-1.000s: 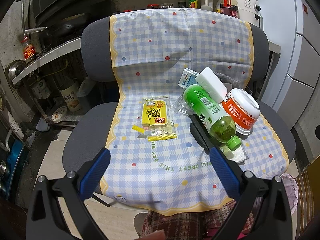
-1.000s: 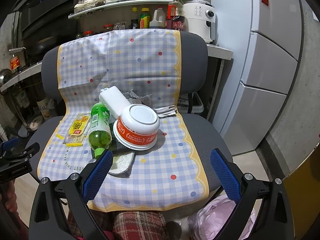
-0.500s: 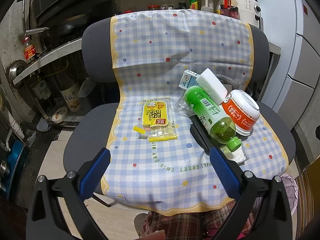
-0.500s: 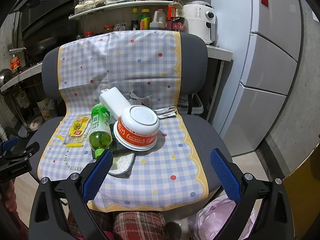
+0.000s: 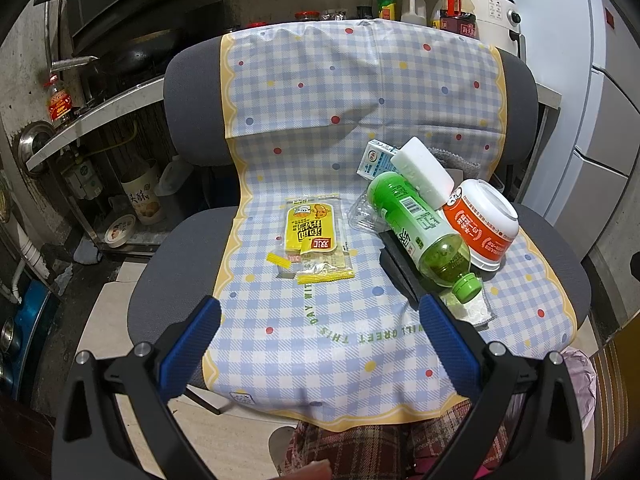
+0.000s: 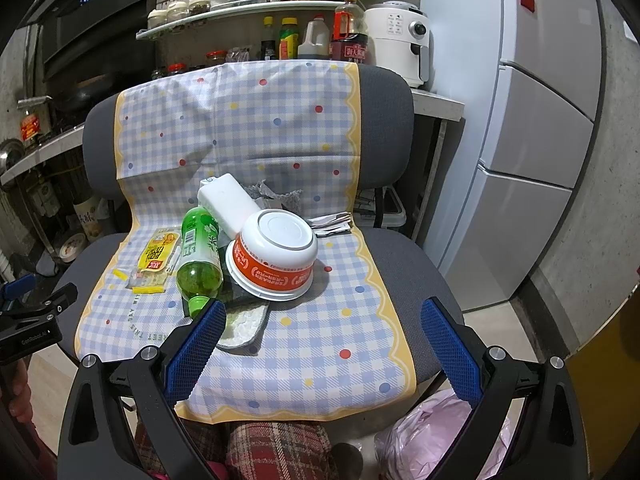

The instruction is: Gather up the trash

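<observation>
Trash lies on a checked cloth (image 5: 320, 340) over a grey chair seat. A yellow snack wrapper (image 5: 314, 236) lies at the left. A green bottle (image 5: 420, 232) lies on a black tray beside an upturned orange-and-white bowl (image 5: 484, 224), a white block (image 5: 424, 172) and a small carton (image 5: 376, 160). In the right wrist view the wrapper (image 6: 158, 256), bottle (image 6: 198, 256) and bowl (image 6: 276, 256) show too. My left gripper (image 5: 320, 344) is open and empty above the seat's front. My right gripper (image 6: 320, 344) is open and empty, short of the bowl.
A pink plastic bag (image 6: 432, 436) sits on the floor at the chair's front right. A white fridge (image 6: 540, 140) stands to the right. Shelves with bottles (image 6: 312, 36) and a stove counter (image 5: 92, 116) lie behind and left of the chair. A white tissue (image 6: 244, 324) lies near the bottle's cap.
Both grippers have drifted very slightly; the trash has not moved and both stay open.
</observation>
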`<act>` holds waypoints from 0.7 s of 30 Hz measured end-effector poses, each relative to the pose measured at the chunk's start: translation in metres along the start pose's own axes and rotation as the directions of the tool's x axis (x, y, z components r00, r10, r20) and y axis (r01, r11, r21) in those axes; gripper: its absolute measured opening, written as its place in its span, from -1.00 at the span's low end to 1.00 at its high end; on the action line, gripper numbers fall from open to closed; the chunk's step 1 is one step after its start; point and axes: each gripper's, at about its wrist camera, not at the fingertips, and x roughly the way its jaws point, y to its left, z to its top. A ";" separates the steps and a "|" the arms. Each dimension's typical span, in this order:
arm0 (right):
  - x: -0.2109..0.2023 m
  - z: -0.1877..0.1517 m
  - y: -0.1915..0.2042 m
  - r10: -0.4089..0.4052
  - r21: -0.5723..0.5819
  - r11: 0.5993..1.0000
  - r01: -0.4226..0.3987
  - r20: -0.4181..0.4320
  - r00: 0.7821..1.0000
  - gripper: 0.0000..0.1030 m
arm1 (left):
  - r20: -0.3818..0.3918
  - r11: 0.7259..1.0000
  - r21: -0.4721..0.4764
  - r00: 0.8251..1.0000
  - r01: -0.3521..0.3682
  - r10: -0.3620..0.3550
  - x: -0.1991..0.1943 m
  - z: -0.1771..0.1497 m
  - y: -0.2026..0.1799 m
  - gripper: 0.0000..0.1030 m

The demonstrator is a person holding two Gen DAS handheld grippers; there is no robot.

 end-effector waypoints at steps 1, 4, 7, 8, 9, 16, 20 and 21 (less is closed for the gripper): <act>0.001 0.000 0.000 0.000 0.000 1.000 0.000 -0.001 1.000 0.87 | 0.000 1.000 0.000 1.000 0.001 -0.001 0.000 0.000 0.001 0.88; 0.001 -0.001 0.000 0.001 -0.001 1.000 -0.001 0.000 1.000 0.87 | 0.001 1.000 0.000 1.000 0.000 0.000 0.000 0.000 0.000 0.88; 0.002 -0.001 -0.001 0.000 0.002 1.000 0.000 -0.002 1.000 0.87 | 0.000 1.000 0.000 1.000 0.000 0.000 0.000 0.000 0.000 0.88; 0.001 -0.001 -0.001 0.000 0.003 1.000 0.000 -0.003 1.000 0.87 | 0.000 1.000 0.000 1.000 -0.001 0.001 0.000 0.000 0.000 0.88; 0.001 -0.001 -0.001 0.000 0.003 1.000 0.000 -0.003 1.000 0.87 | 0.000 1.000 0.000 1.000 -0.001 0.001 0.000 0.000 0.000 0.88; 0.000 -0.001 -0.003 0.001 0.005 1.000 -0.001 -0.003 1.000 0.87 | -0.001 1.000 0.000 1.000 -0.002 0.002 -0.003 0.001 0.001 0.88; 0.000 -0.001 -0.002 0.001 0.004 1.000 -0.001 -0.005 1.000 0.87 | -0.003 1.000 -0.001 1.000 -0.003 0.003 -0.003 0.001 0.001 0.88; 0.001 -0.001 -0.002 0.002 0.004 1.000 -0.002 -0.004 1.000 0.87 | -0.004 1.000 -0.001 1.000 -0.004 0.004 -0.004 0.001 0.001 0.88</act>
